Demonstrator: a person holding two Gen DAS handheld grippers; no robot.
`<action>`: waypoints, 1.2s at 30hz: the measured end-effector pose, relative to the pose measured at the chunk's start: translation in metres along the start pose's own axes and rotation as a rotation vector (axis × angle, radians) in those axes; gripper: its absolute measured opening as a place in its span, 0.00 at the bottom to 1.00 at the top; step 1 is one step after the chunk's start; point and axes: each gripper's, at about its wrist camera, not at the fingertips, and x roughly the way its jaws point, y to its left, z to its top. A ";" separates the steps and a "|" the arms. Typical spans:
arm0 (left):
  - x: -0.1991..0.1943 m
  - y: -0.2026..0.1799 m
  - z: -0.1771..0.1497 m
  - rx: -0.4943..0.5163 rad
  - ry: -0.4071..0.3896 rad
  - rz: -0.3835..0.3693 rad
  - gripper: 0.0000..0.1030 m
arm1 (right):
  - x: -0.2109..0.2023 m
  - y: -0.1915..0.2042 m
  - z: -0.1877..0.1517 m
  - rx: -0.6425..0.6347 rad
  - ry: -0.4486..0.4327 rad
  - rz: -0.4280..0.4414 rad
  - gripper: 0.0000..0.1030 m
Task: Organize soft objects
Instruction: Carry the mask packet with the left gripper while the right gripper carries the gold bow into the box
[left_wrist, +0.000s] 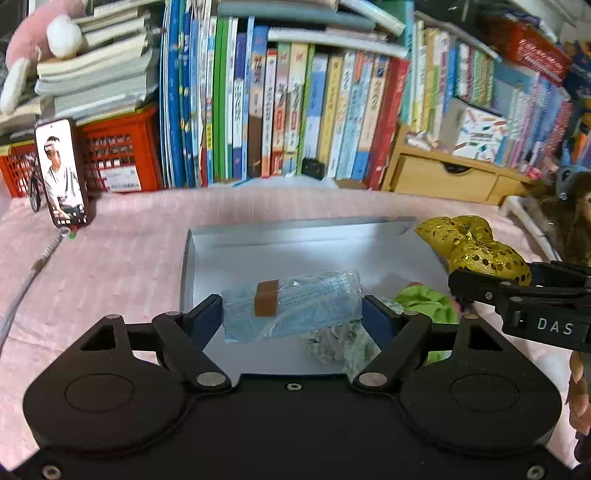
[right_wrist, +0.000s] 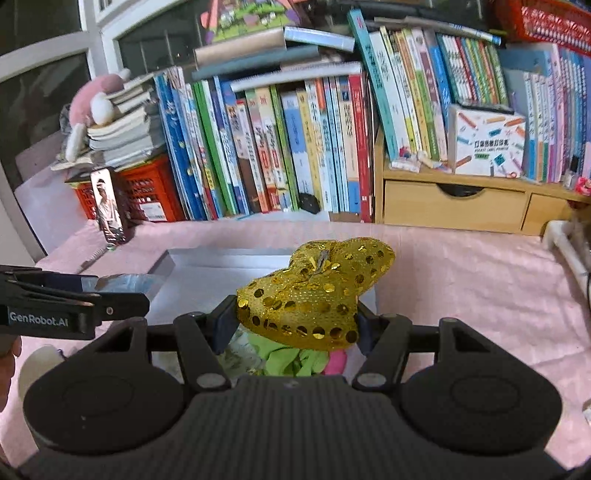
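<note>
Books (left_wrist: 295, 110) pack the wall behind a bench (left_wrist: 122, 258) under a pink cloth. From the left wrist view, one grey tray (left_wrist: 295, 240) lies at centre. Within the tray's outline show two loose things, a green cloth (left_wrist: 424, 302) at 3 o'clock and a pale crumpled bag (left_wrist: 332, 347) just beside it. The left gripper (left_wrist: 293, 314) is clenched on one clear packet (left_wrist: 291, 306) of blue masks with a brown band, held over the tray, both pads pressing its ends. One phone (left_wrist: 62, 173) stands at 10 o'clock before two red crates (left_wrist: 122, 151). One pink plush (left_wrist: 40, 40) sits on stacked books at 11 o'clock. A wooden drawer unit (left_wrist: 443, 177) shows at 2 o'clock. The right gripper (left_wrist: 491, 280) enters at 3 o'clock, grasping the gold heart (left_wrist: 476, 247).

From the right wrist view, the right gripper (right_wrist: 295, 317) grips one gold sequinned heart between its pads, above the near end of the tray (right_wrist: 207, 266). Under the heart lie the green cloth (right_wrist: 284, 354), one pink item (right_wrist: 336, 362) and the pale bag (right_wrist: 240, 354); whether all sit inside the tray I cannot tell. The left gripper (right_wrist: 122, 291) comes in at 9 o'clock with the packet (right_wrist: 122, 282).
</note>
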 end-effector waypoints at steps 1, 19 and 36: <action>0.007 0.000 0.001 -0.005 0.009 0.008 0.77 | 0.005 -0.002 0.001 0.008 0.009 0.004 0.64; 0.067 0.014 0.000 -0.108 0.141 0.043 0.77 | 0.055 -0.012 0.006 0.074 0.098 0.002 0.65; 0.087 0.031 -0.001 -0.252 0.252 -0.018 0.79 | 0.079 -0.015 0.001 0.099 0.169 -0.003 0.67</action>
